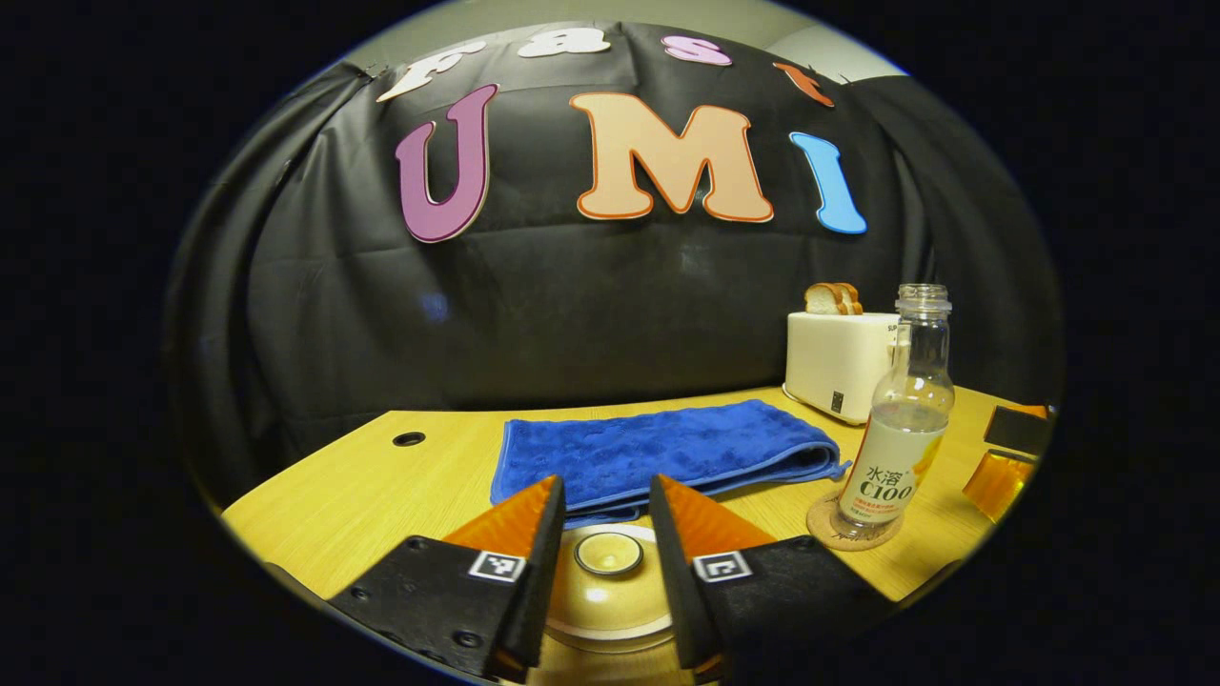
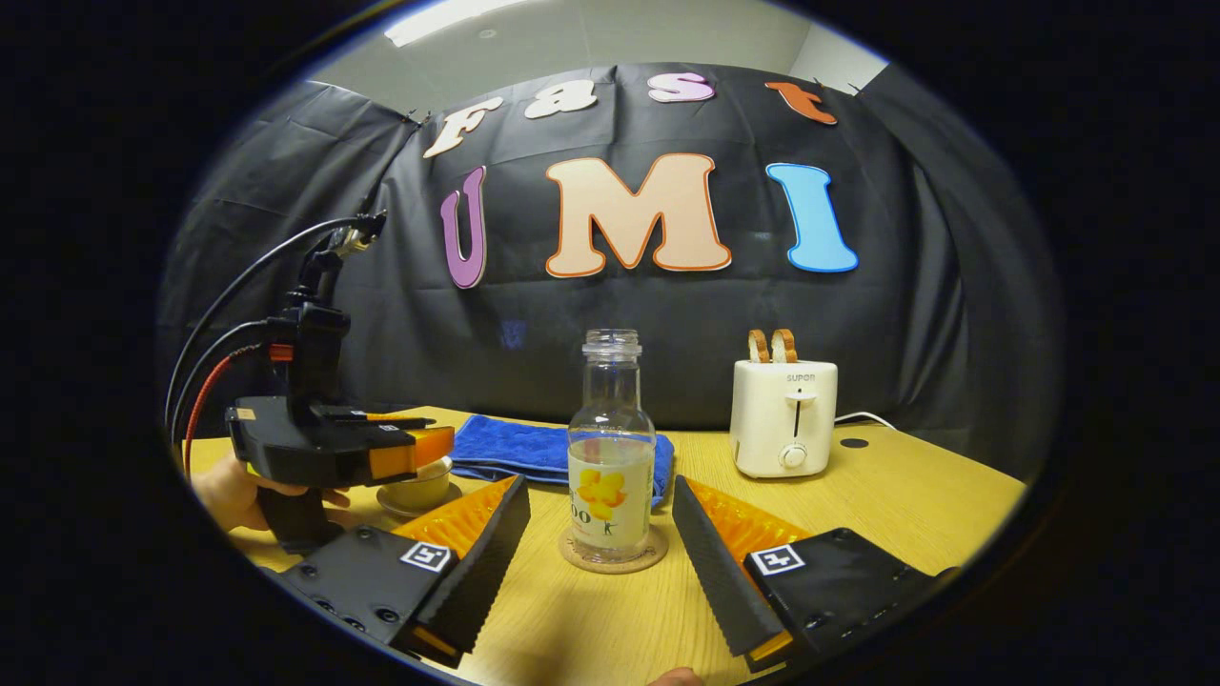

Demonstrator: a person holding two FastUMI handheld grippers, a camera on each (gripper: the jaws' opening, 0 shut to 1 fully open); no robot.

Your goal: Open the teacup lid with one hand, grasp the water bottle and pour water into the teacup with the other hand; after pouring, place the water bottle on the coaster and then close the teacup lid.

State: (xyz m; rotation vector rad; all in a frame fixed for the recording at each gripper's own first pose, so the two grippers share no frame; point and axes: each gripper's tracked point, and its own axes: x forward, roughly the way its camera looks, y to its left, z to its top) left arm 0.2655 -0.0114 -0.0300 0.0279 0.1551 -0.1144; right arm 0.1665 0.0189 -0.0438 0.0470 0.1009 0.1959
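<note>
Step in hand: judged as lid removal; the bottle sits on the coaster and the teacup is still covered.
Left gripper (image 1: pixel 605 534): fingers spread, one on each side of the teacup lid (image 1: pixel 608 572), no contact visible. The lid knob lies on the centreline between the fingers, just ahead and below.
Right gripper (image 2: pixel 600 538): fingers spread, holding nothing. The water bottle (image 2: pixel 611 457) stands straight ahead between them, apart from both.
Bottle axis: upright, cap off, resting on the coaster (image 2: pixel 612 560).
Teacup (image 2: pixel 419 488): on the table (image 2: pixel 905 495), left of the bottle, under the left gripper's fingers as seen in the right gripper view.
Nearer gripper: left for the lid, right for the bottle.
Open room: bare table right of the bottle; blue towel (image 1: pixel 658 453) behind the cup; toaster (image 2: pixel 783 417) behind and right of the bottle, well apart.
Edges: the cup stands near the table's front left part; a lift straight up looks unobstructed.
</note>
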